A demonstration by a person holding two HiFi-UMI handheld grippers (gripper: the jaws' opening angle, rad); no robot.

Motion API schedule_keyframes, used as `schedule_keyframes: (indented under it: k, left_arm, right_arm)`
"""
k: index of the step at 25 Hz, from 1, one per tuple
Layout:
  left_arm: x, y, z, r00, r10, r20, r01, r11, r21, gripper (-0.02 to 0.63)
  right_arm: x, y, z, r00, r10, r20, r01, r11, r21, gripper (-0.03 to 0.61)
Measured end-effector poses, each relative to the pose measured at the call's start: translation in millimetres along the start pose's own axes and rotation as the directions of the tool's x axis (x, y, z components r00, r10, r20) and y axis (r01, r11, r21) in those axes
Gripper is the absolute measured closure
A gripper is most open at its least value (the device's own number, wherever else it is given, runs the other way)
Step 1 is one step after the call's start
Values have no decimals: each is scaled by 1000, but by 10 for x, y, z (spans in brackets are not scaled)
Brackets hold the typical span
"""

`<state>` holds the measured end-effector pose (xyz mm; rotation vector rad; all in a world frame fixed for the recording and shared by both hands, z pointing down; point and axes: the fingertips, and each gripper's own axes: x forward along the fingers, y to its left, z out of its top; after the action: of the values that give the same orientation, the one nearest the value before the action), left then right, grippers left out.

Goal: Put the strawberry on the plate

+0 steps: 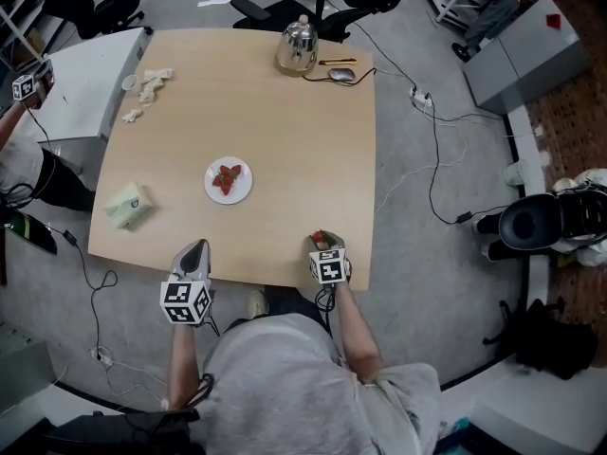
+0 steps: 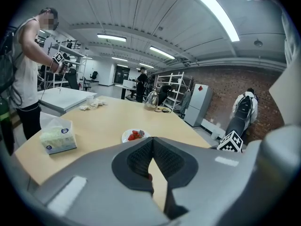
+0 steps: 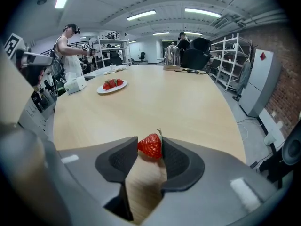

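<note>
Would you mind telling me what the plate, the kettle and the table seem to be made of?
The plate looks like glazed ceramic, white and smooth, though plastic is possible. The kettle is polished metal, with mirror-like reflections. The table seems light wood or laminate, matte tan.

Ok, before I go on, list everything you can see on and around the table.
table: one, light wood, centre
plate: one, white, mid-table
cut strawberries: a few, red, on the plate
strawberry: one, red, between the right gripper's pads
kettle: one, silver, far edge
mouse: one, grey, beside the kettle
tissue pack: one, pale green, left side
crumpled tissues: several, white, far-left corner
left gripper: grey, jaws together, near edge
right gripper: grey, closed on the strawberry
</note>
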<state>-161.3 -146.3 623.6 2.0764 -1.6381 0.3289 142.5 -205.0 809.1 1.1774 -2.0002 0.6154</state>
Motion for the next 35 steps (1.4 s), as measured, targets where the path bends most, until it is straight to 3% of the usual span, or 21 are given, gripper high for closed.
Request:
schedule_keyframes:
  k: [18, 35]
  left_arm:
    - [-207, 133, -56, 997, 67, 39, -65, 997, -50, 594]
    - [-733, 560, -211, 968, 244, 62, -232, 961, -149, 594]
  right_arm:
    - [-180, 386, 776, 980, 96, 172, -67, 984, -166, 416]
    - [46, 1045, 1692, 938, 254, 235, -160, 920, -357, 416]
